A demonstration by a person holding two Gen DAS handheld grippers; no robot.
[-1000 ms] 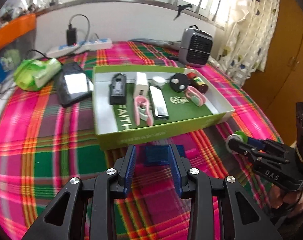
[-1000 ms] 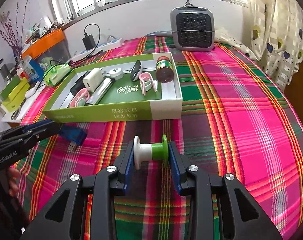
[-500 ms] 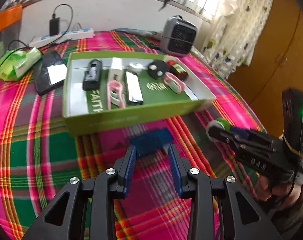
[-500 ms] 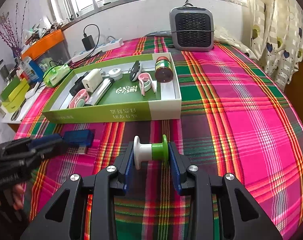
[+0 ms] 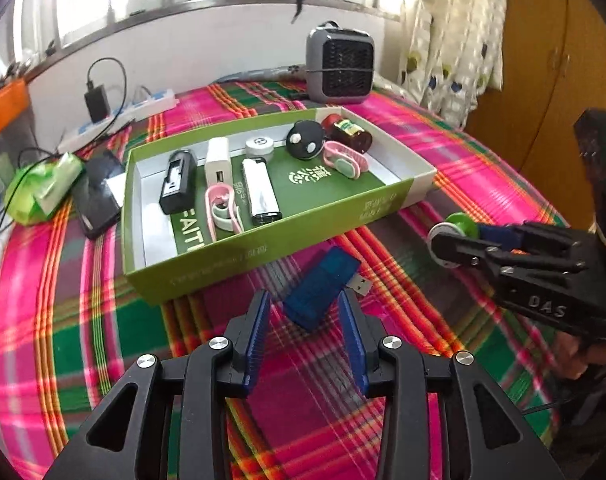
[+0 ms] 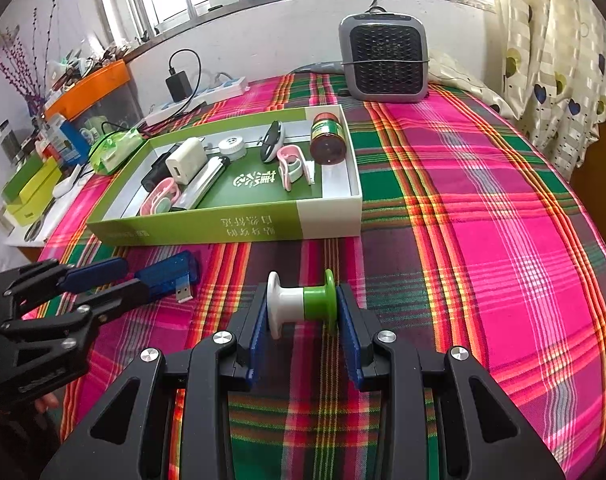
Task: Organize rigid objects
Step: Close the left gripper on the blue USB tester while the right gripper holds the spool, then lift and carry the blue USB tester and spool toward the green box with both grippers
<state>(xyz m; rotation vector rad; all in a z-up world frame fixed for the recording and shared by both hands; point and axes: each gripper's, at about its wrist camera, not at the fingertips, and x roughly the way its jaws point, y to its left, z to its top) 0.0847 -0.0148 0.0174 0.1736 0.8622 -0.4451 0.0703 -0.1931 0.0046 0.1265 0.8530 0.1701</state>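
While both claws hang low over the pink-and-green plaid cloth (image 6: pixel 483 240), this is how it stands:

Left gripper (image 5: pixel 305 312): jaws parted wide around the translucent blue USB stick (image 5: pixel 321 284), which sits tilted between the blue pads. Whether either pad touches it I cannot tell from the left wrist view (the right wrist view shows the stick (image 6: pixel 171 274) between the fingers too, its metal plug poking out).

Right gripper (image 6: pixel 301 310): clamped on the white-and-green plastic spool (image 6: pixel 301 302), held crosswise, one flange against each pad, white end at left, green end at right.

Spool position: just above the cloth, near the front wall of the box, outside it.

Green-and-white cardboard box (image 6: pixel 231 230): open-topped, lying beyond both claws. Inside are a white charger block (image 6: pixel 187 160), a silver lighter (image 5: pixel 261 196), two pink clips, a round white disc (image 6: pixel 231 147), a black mouse-shaped piece (image 5: pixel 305 144) and a dark jar (image 6: pixel 329 142) on its side.

Grey heater (image 6: pixel 385 60): far edge, by the wall.
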